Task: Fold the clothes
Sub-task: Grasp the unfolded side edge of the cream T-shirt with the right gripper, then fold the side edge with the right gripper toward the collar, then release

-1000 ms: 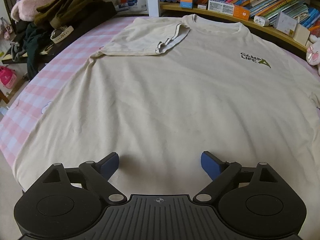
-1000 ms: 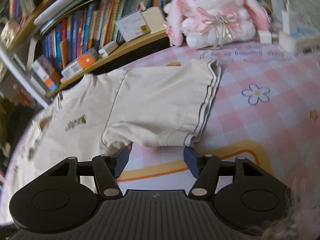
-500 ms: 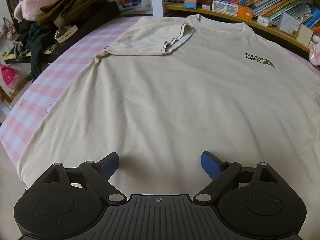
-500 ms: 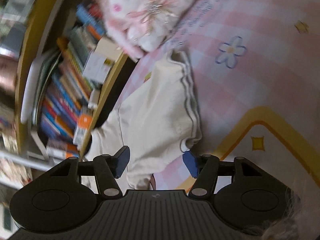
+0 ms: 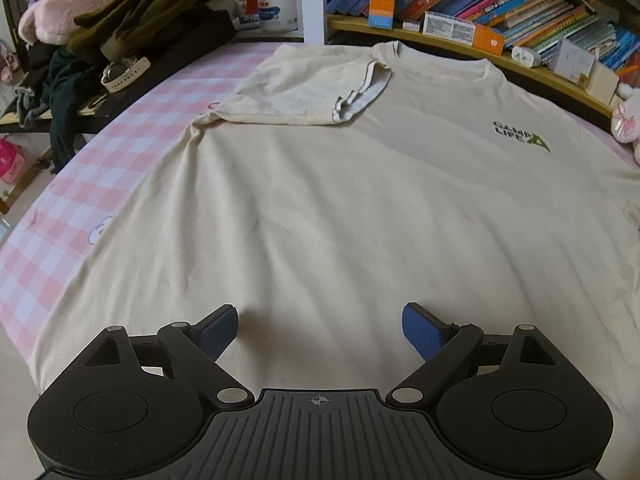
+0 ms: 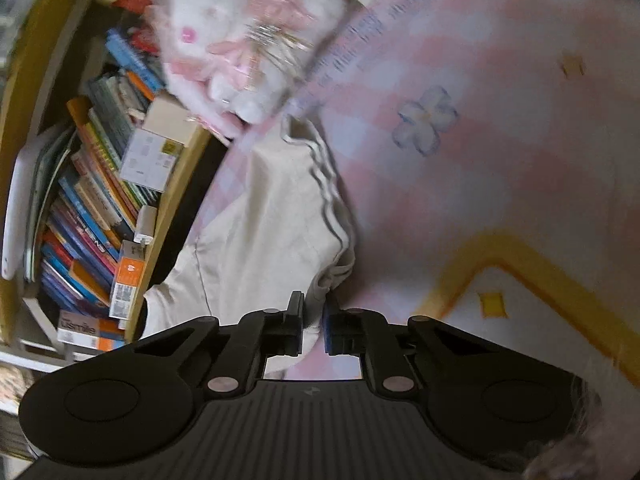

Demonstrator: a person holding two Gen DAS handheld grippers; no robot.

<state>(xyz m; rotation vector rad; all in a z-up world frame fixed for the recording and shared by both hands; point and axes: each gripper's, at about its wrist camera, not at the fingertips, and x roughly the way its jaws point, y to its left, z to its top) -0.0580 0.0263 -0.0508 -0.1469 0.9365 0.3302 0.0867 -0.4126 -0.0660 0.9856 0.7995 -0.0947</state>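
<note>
Cream T-shirt spread on the pink checked bed, right sleeve pinched.

Left wrist view: left gripper [image 5: 320, 326] hovering over the lower half of the T-shirt [image 5: 360, 208], jaws wide apart with nothing between them, blue pads clear of the cloth. Shirt lying flat on the bedsheet [image 5: 80, 208], collar toward the bookshelf [image 5: 500, 4], one sleeve [image 5: 304, 88] folded inward onto the chest, small green logo [image 5: 520, 140] on the other side. Pile of dark clothes [image 5: 132, 20] at upper left.

Right wrist view: right gripper [image 6: 312, 326] rolled sideways, jaws just closed and clamped on the hem corner of the other sleeve [image 6: 280, 220], cloth bunched between the pads. Plush bunny [image 6: 240, 40] blurred beyond, beside the books [image 6: 92, 200].
</note>
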